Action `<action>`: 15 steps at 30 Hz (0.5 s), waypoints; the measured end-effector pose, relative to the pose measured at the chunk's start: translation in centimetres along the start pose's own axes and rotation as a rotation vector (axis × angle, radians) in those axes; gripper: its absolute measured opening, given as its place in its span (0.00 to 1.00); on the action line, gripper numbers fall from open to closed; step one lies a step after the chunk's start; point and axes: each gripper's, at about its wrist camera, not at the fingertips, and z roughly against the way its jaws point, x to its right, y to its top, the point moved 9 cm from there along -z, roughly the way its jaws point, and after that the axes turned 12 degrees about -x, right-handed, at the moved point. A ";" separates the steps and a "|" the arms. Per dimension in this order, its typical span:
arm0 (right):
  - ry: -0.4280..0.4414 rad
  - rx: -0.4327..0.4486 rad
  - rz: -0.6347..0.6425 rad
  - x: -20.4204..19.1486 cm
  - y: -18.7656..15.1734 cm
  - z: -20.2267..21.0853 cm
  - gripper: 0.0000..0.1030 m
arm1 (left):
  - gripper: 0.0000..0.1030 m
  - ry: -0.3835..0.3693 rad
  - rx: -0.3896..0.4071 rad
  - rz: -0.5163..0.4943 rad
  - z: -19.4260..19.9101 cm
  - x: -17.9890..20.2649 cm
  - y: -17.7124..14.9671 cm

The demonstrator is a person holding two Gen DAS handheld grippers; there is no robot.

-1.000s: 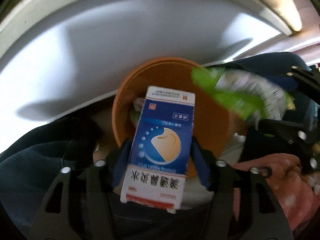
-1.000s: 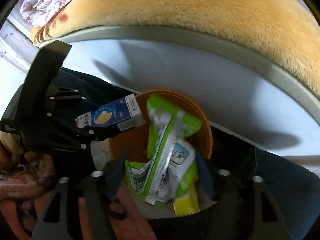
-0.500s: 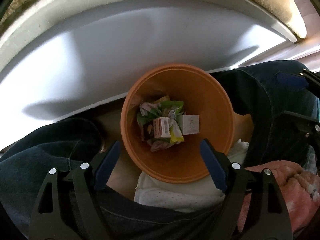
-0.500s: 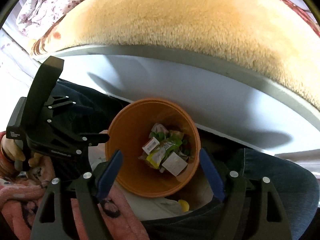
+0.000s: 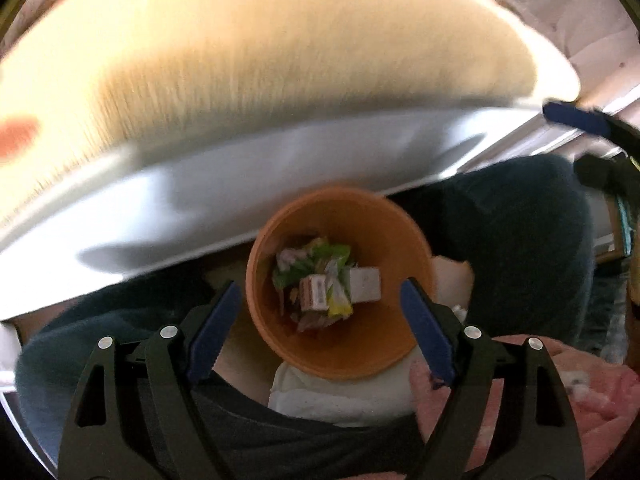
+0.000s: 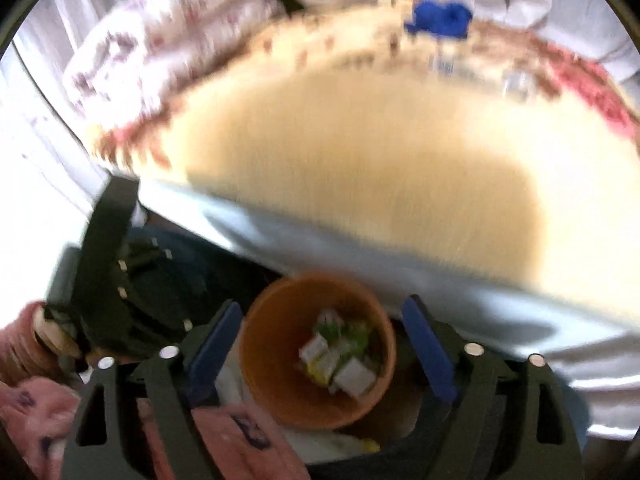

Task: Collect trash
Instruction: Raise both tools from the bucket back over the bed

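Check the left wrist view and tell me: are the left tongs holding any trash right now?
No. The left tongs are open and empty, and the trash lies inside the orange bin.

Wrappers and cartons (image 5: pixel 326 284) inside orange bin (image 5: pixel 280 320)

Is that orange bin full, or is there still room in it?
Still room. The orange bin stands upright with wrappers and small boxes only at its bottom; its inner walls show bare above them.

Both wrist views look steeply down from close above, each framed by its own spread fingers. They share the orange bin (image 5: pixel 340 280) (image 6: pixel 316 364) and tan blanket (image 5: pixel 256 60) (image 6: pixel 380 168); the right view also catches the left gripper (image 6: pixel 116 280) from the side.
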 end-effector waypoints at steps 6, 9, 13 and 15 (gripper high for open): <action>-0.167 0.136 -0.005 4.3 5.5 3.5 0.87 | 0.85 0.014 0.116 -0.024 4.0 0.8 1.7; -0.256 0.163 -0.004 6.8 8.4 3.0 0.87 | 0.85 0.011 0.156 -0.025 5.4 0.9 2.6; -0.330 0.165 -0.014 9.9 11.9 1.4 0.87 | 0.85 0.013 0.184 -0.018 6.4 0.8 3.9; -0.325 0.152 -0.019 10.8 13.7 0.2 0.87 | 0.85 0.010 0.188 -0.010 6.6 0.6 4.4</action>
